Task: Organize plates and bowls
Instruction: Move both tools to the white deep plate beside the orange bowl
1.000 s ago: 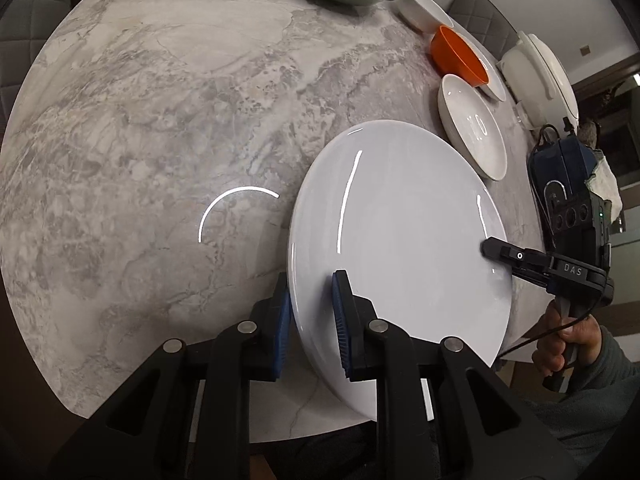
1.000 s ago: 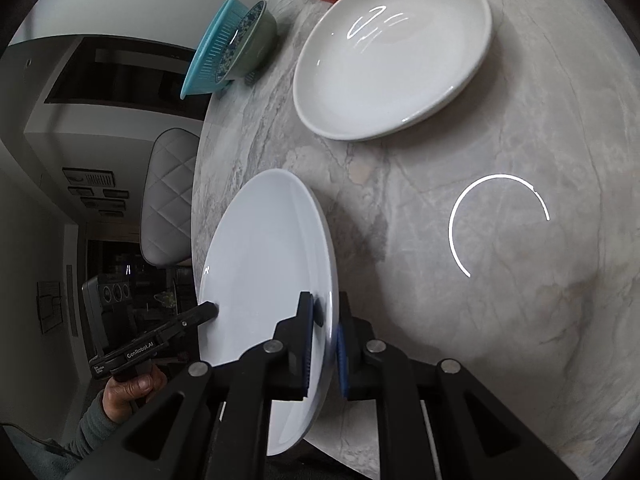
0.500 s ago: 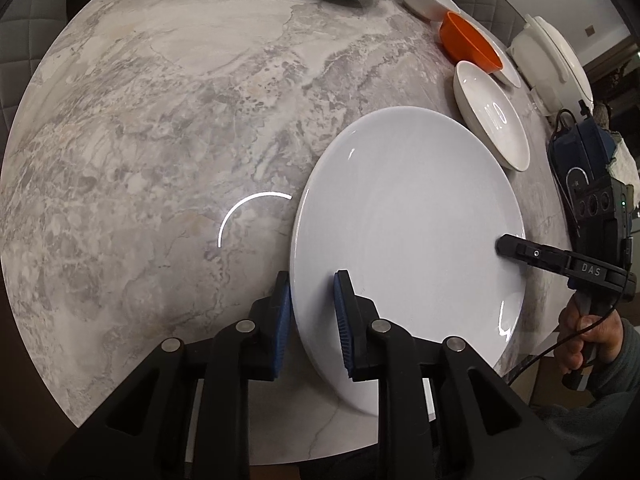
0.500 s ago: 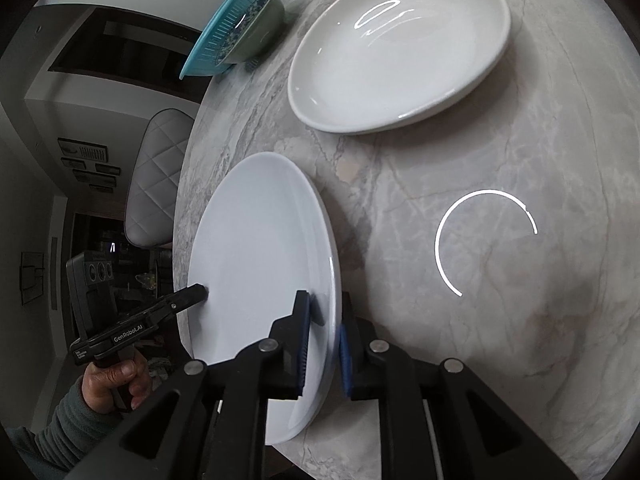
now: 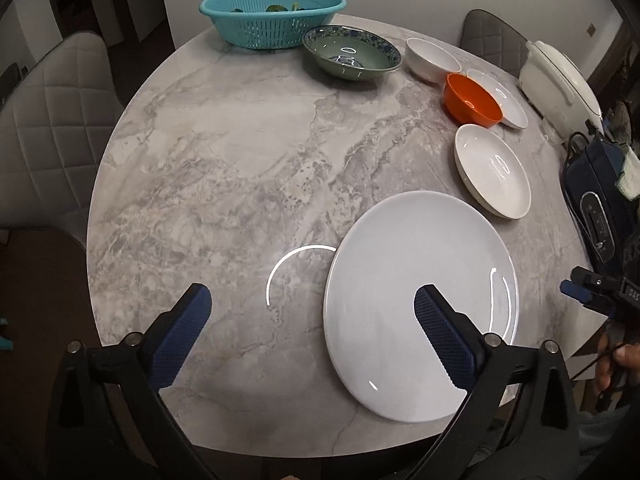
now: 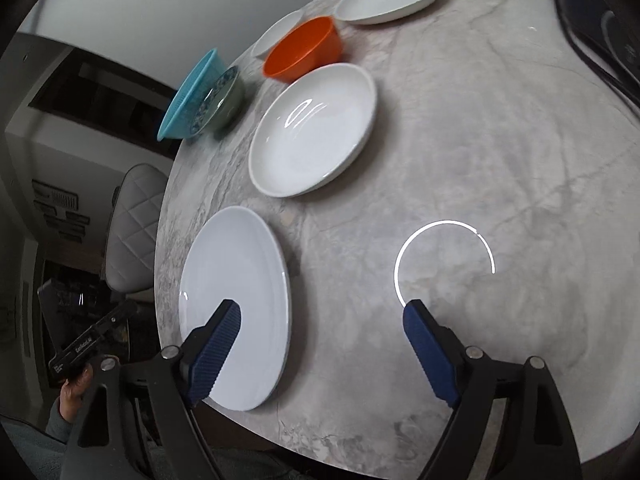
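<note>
Now both tongs (image 5: 312,320) (image 6: 322,334) spread, large plate (image 5: 416,300) released onto table (image 5: 240,160).

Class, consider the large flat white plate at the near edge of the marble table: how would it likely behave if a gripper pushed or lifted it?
The large flat white plate looks glazed and glossy, so it would probably slide easily on the polished marble table. It looks rigid, likely ceramic, so fragile if dropped. Its low, thin rim lies nearly flush, so getting a finger under it may be awkward.
</note>
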The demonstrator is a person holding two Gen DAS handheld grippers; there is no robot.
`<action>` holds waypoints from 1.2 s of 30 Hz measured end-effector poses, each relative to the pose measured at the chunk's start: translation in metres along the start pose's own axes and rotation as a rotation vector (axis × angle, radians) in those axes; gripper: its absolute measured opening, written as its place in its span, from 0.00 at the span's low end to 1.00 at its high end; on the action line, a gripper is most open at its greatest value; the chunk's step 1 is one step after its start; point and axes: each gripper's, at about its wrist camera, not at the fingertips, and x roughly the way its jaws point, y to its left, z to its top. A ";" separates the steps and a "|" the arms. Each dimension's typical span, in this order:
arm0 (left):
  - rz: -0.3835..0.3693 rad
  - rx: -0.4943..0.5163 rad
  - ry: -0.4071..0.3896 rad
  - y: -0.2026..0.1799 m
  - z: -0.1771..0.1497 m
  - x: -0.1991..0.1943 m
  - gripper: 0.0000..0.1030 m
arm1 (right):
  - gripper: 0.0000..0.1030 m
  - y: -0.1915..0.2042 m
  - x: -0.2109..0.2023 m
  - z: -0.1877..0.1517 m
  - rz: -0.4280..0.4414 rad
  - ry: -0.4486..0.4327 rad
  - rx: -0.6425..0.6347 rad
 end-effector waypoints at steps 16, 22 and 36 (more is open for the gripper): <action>-0.068 -0.042 0.019 -0.036 0.073 0.021 0.99 | 0.98 -0.014 -0.035 0.036 0.012 -0.087 0.046; -0.050 0.053 0.039 -0.072 0.143 0.049 0.99 | 0.93 0.002 -0.031 0.110 0.049 -0.046 -0.102; -0.155 0.179 0.120 -0.147 0.180 0.127 0.97 | 0.82 -0.033 0.009 0.198 0.080 0.024 -0.099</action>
